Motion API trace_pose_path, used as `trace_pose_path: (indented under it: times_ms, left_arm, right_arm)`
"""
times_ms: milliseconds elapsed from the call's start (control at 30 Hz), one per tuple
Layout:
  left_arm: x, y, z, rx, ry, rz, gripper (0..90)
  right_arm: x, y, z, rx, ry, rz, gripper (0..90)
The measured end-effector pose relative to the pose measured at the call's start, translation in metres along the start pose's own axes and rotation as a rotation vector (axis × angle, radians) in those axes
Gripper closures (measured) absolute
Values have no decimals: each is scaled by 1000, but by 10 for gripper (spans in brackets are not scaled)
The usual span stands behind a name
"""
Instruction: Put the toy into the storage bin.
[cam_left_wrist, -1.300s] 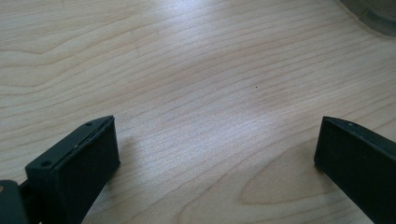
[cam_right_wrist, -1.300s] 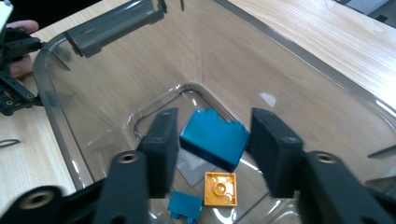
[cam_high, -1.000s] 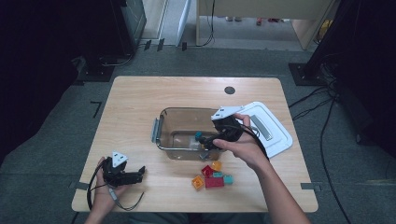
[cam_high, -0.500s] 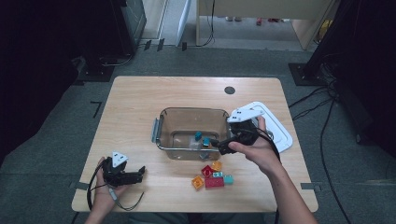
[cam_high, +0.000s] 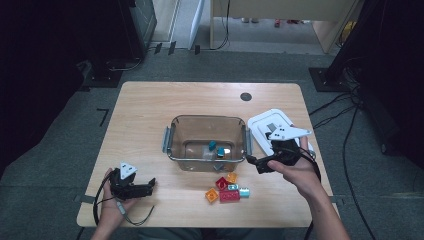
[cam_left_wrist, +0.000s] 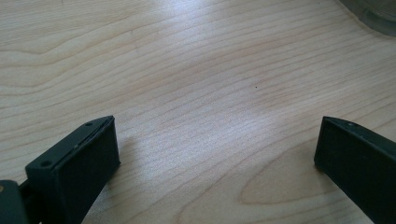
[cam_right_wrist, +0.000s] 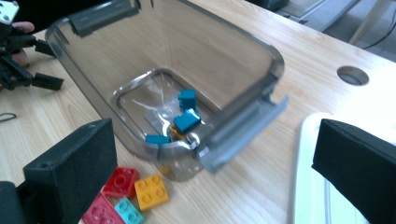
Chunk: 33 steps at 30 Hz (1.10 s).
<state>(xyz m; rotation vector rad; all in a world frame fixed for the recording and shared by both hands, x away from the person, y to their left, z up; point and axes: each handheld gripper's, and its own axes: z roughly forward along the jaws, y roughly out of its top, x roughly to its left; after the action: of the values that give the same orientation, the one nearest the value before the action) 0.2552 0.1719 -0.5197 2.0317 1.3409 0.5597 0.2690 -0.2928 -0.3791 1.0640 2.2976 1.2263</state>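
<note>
The work in hand reads as loading toy bricks into the clear bin (cam_high: 207, 142), and this looks like the gap between two loads: the right tool (cam_high: 261, 165) hangs empty just off the bin's right end, its jaws having just spread to their widest with nothing between them. Nearest the person, in front of the bin, the loose bricks (cam_high: 226, 189) lie in a tight cluster on the worktop (cam_high: 145, 107) (red, orange, yellow and teal, several touching). The next move, I judge, is to bring the right tool down toward that cluster and close on a single brick, which calls for picking an outer one so its neighbours are not dragged along. Off to the bin's left front, the left tool (cam_high: 134, 186) rests low over bare wood, jaws spread and empty. Inside the bin lie a few teal bricks (cam_right_wrist: 187, 119). Right of the bin lies its white lid (cam_high: 267, 125), under the right hand and well clear of the cluster; the bin's grey latch (cam_right_wrist: 243, 133) sticks out toward the tool.
</note>
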Motion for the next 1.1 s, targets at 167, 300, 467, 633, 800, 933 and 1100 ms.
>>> trace_pose_path:
  times_ms: [167,300,467,633,800,933,1100]
  left_arm:
    - [0,0,0,-3,0,-3,0]
    - [0,0,0,-2,0,-1,0]
    - [0,0,0,-2,0,-1,0]
    - [0,0,0,-1,0,-1,0]
    - [0,0,0,-1,0,0,0]
    - [0,0,0,-1,0,0,0]
    - [0,0,0,-1,0,0,0]
  right_arm:
    - [-3,-14,-7,1,-11,12,0]
    - [-5,-25,-12,0,-24,23,0]
    - [-7,-41,-13,1,-29,48,0]
    - [-7,-58,-10,5,-29,74,1]
    - [-4,-76,-1,13,-17,92,26]
    - [0,-92,10,25,-12,93,64]
    - [10,-106,25,59,-3,54,128]
